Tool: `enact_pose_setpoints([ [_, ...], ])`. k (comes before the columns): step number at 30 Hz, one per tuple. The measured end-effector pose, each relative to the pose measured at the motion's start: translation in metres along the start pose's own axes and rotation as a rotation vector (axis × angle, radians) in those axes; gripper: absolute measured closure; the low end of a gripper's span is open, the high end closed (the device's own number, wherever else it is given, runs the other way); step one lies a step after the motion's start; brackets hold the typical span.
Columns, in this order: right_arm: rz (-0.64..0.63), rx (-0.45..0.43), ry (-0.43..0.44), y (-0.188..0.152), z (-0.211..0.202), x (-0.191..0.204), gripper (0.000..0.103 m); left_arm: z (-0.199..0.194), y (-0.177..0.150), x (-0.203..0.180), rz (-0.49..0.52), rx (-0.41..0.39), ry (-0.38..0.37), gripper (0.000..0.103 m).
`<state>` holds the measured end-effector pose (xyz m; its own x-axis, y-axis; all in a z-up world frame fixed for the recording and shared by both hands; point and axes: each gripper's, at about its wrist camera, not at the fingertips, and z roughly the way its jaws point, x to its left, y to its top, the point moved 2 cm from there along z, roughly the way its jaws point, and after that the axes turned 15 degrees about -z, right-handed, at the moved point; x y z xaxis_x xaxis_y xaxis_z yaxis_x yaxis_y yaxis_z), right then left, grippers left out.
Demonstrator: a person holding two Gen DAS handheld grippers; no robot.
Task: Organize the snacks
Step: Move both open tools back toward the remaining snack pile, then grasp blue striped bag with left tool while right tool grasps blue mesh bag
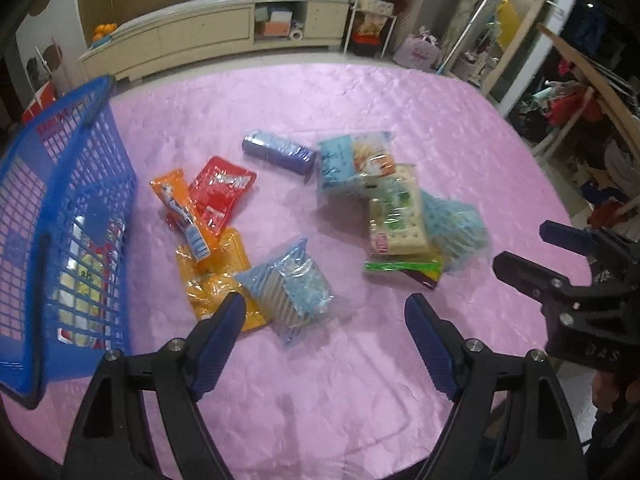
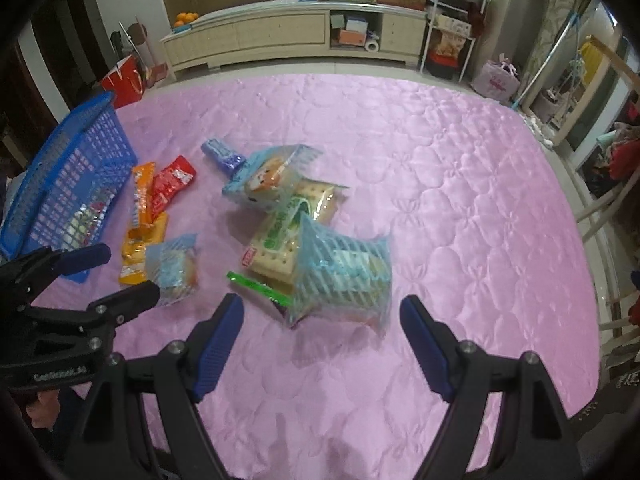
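Note:
Snack packs lie on a pink quilted table. My left gripper is open and empty, just in front of a blue striped pack that lies partly on a yellow pack. An orange pack, a red pack and a purple roll lie beyond. My right gripper is open and empty, with another blue striped pack between and just ahead of its fingers. That pack rests against a cracker pack and a green pack.
A blue plastic basket stands at the table's left edge with some packs inside; it also shows in the right wrist view. A cream cabinet and cluttered shelves stand beyond the table.

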<state>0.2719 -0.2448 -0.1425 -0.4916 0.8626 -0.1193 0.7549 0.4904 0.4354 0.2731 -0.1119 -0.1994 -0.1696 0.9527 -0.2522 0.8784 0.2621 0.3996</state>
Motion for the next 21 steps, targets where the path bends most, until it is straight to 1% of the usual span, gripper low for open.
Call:
enact_pose_setpoints([
  [4, 0.023, 0.012, 0.000, -0.002, 0.013, -0.006, 0.019, 0.026, 0.005, 0.009, -0.025, 0.031, 0.043, 0.023],
  [8, 0.002, 0.012, -0.029, -0.005, 0.019, -0.005, 0.019, 0.053, 0.010, 0.019, -0.063, 0.068, 0.050, 0.023],
  [11, 0.002, 0.018, -0.030, -0.009, 0.021, -0.006, 0.019, 0.070, 0.011, 0.023, -0.073, 0.089, 0.062, 0.023],
  [12, 0.007, 0.019, -0.026, -0.010, 0.022, -0.006, 0.019, 0.073, 0.012, 0.024, -0.075, 0.091, 0.068, 0.023],
  [15, 0.020, 0.030, -0.021, -0.014, 0.024, -0.007, 0.019, 0.076, 0.013, 0.021, -0.060, 0.062, 0.076, 0.023],
  [18, 0.034, 0.035, -0.005, -0.017, 0.023, -0.009, 0.019, 0.077, 0.010, 0.019, -0.041, 0.057, 0.100, 0.035],
  [20, 0.046, 0.033, 0.001, -0.018, 0.022, -0.010, 0.019, 0.076, 0.007, 0.017, -0.021, 0.067, 0.089, 0.042],
  [21, 0.061, 0.031, 0.004, -0.019, 0.020, -0.012, 0.019, 0.075, 0.006, 0.018, -0.018, 0.071, 0.081, 0.049],
])
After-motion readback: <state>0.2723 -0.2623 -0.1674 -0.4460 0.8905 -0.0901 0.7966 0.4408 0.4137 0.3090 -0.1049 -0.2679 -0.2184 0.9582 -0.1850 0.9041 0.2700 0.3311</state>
